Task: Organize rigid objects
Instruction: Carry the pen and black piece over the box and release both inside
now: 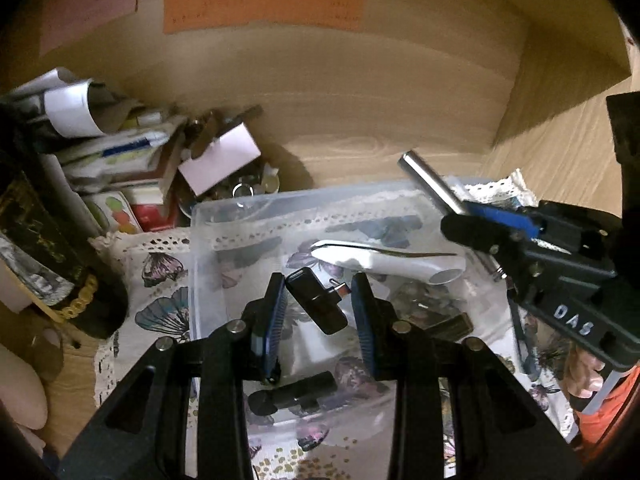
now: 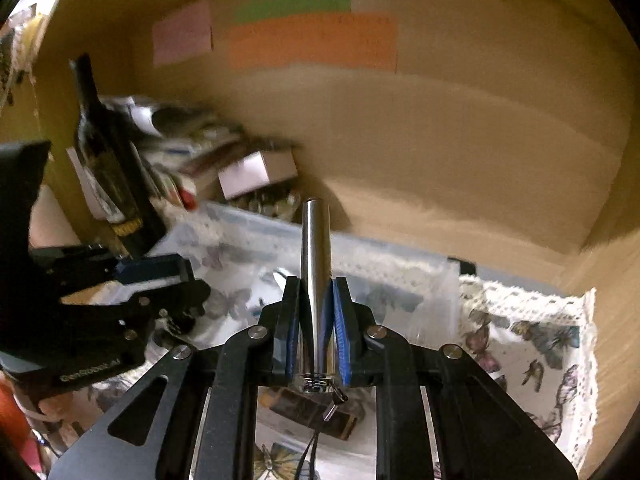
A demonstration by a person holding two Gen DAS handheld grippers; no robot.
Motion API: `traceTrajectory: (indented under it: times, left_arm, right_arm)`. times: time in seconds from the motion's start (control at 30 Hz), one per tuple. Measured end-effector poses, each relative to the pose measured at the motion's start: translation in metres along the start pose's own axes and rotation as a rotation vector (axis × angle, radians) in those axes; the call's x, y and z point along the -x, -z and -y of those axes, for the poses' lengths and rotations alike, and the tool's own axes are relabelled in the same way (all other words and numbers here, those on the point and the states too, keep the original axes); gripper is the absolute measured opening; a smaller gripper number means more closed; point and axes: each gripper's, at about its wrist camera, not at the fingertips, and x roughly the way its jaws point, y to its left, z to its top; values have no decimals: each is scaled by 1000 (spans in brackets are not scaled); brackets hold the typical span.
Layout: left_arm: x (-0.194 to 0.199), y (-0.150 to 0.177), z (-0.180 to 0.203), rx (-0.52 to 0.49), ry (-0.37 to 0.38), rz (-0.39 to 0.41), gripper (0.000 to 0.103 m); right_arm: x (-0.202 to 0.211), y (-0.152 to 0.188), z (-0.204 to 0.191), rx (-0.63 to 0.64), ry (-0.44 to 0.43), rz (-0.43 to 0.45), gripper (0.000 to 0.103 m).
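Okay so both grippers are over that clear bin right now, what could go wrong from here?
The black adapter sits tilted between the left gripper's open fingers, apparently unclamped, so it may land anywhere in the clear bin. The right gripper clamps the metal cylinder near its lower end; the long free end could swing or slip. The grippers are close and might collide.

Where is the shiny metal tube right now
The metal tube is clamped between the right tongs, held over the clear plastic bin's far right corner, near the white handle inside.
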Motion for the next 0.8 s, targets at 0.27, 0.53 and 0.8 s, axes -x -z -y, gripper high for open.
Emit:
traceTrajectory:
  times: [0.27, 0.53, 0.8]
  left_arm:
    - [-23, 5, 3, -31, 0, -49, 33]
    - [-29, 7, 8, -60, -12, -56, 33]
    - [-12, 5, 9, -69, -20, -17, 34]
  right_arm:
    - [-34, 12, 1, 3, -19, -95, 14]
    - [-48, 17, -2, 33, -26, -167, 14]
    - [-29, 10, -2, 41, 20, -114, 30]
